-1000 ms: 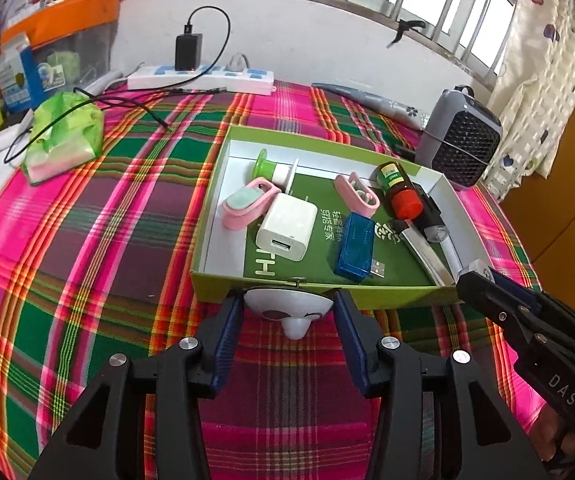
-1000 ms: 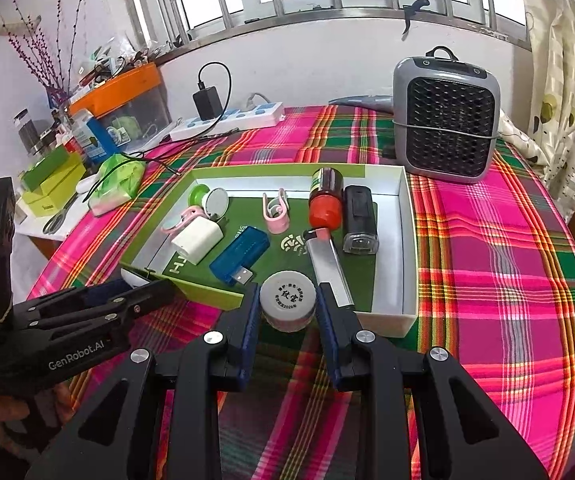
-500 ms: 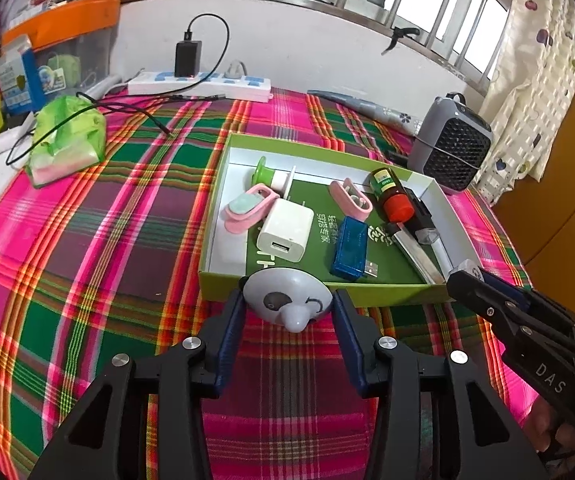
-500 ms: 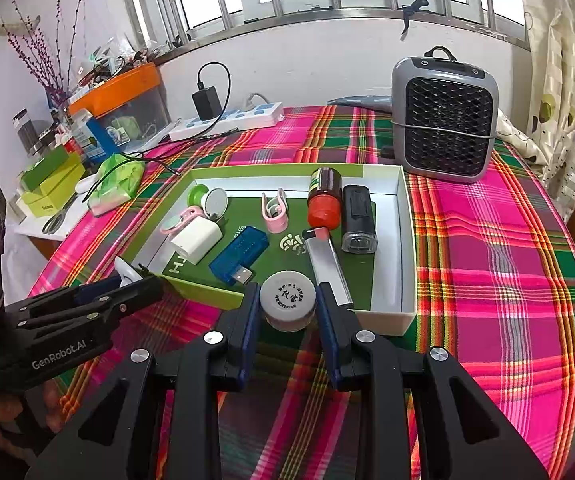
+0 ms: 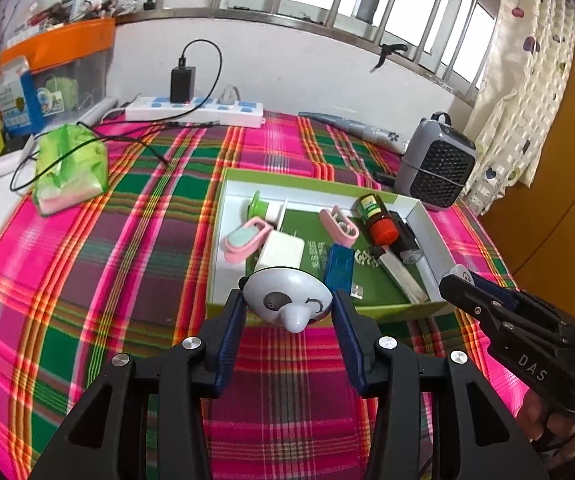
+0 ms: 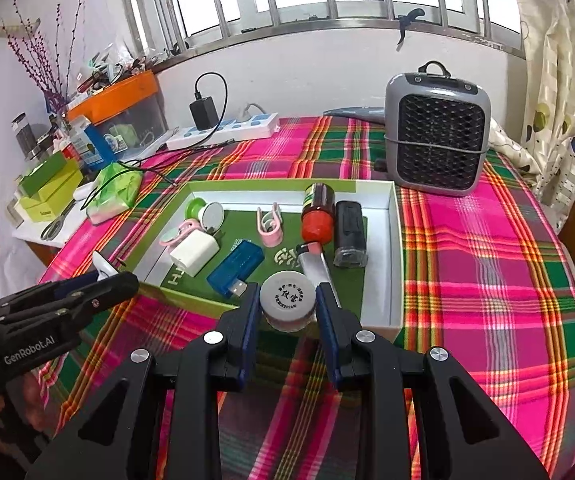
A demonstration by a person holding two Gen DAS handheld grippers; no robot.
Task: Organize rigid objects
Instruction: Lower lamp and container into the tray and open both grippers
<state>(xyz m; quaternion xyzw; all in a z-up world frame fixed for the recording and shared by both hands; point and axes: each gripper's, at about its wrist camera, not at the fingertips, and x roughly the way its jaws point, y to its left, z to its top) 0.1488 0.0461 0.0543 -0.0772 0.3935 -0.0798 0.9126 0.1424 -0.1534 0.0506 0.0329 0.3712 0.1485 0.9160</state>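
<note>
Grey plastic cat-faced toy (image 5: 287,297) sits clamped in the left tongs (image 5: 288,312) at the green tray's (image 5: 423,206) near rim. Right tongs (image 6: 286,307) grip a round white jar (image 6: 286,300) over that rim.

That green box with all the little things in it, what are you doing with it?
A person is tidying small hard things into the green box on the plaid tablecloth. The left gripper is shut on a gray cone-shaped gadget, held at the box's near edge. The right gripper is shut on a small round jar, also at the near edge. A white charger, blue USB stick and red-capped bottle already lie inside.
</note>
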